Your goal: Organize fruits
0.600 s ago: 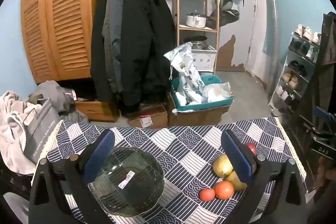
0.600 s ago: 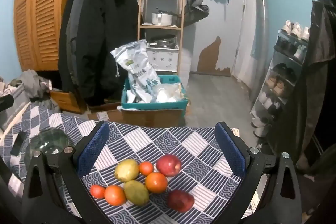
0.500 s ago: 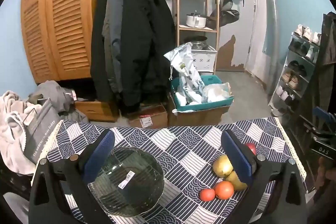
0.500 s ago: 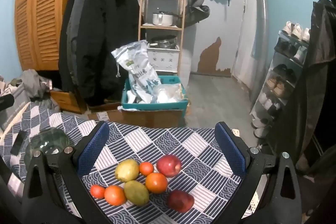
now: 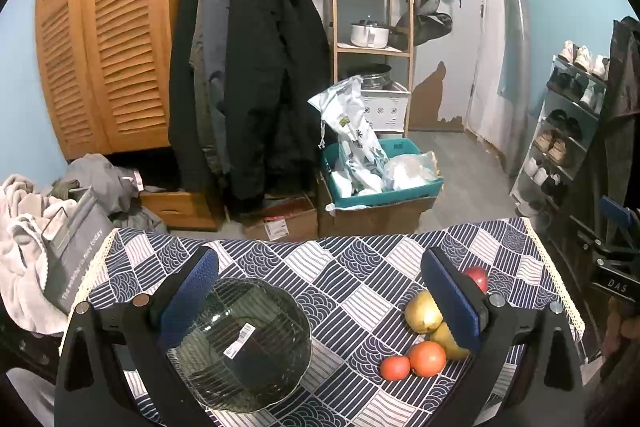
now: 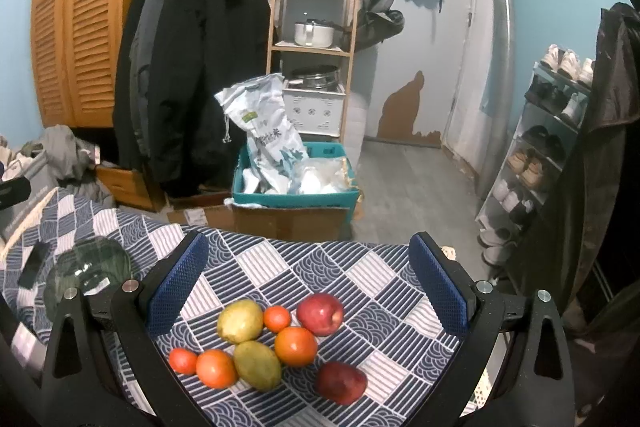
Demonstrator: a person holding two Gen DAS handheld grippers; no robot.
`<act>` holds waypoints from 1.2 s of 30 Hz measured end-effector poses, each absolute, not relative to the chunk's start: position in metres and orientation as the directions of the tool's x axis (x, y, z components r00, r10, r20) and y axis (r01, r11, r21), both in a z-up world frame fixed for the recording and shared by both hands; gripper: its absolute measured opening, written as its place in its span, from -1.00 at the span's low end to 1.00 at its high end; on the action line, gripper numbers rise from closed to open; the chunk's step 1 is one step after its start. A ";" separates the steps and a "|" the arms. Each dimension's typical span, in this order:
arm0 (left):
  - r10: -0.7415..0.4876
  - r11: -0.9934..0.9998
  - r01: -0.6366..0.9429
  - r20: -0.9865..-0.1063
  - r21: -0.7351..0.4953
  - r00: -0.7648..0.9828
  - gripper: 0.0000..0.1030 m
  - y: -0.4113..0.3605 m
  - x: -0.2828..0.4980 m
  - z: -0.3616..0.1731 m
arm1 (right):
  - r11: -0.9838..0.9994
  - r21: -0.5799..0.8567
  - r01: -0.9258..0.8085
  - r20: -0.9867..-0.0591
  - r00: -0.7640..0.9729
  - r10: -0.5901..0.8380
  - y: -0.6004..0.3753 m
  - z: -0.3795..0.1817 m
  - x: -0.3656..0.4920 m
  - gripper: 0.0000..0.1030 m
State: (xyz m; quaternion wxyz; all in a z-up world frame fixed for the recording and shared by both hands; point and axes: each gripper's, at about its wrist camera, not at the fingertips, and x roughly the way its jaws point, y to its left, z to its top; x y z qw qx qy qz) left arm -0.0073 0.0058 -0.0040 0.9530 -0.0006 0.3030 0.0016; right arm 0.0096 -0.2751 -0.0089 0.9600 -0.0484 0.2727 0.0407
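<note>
Grey bag (image 5: 76, 251) at the table's left edge: white lettering, partly legible, ending "…today". Black gear (image 5: 616, 283) at the right edge: white letters "DAS". Glass bowl (image 5: 244, 343): white barcode sticker (image 5: 239, 340), unreadable. Rice sack (image 6: 266, 135): print too small to read.

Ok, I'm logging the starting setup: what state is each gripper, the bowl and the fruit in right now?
left gripper: open, nothing held, over the bowl.
right gripper: open, nothing held, over the fruit.
glass bowl: upright on the tablecloth, no fruit inside, label stuck on it.
fruit pile: loose on the tablecloth, not in the bowl.
</note>
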 end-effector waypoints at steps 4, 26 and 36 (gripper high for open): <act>-0.005 1.000 0.001 -0.568 -0.008 0.823 0.98 -0.005 0.002 -0.004 | 0.992 -0.074 -0.107 -0.528 0.848 0.052 -0.274 -0.010 0.010 0.91; 0.020 0.999 0.005 -0.590 0.040 0.807 0.98 -0.009 -0.001 -0.005 | 0.990 -0.082 -0.112 -0.531 0.846 0.052 -0.271 -0.009 0.009 0.91; 0.002 1.000 0.002 -0.586 0.006 0.810 0.98 -0.008 0.000 -0.004 | 0.990 -0.082 -0.111 -0.531 0.846 0.051 -0.271 -0.010 0.008 0.91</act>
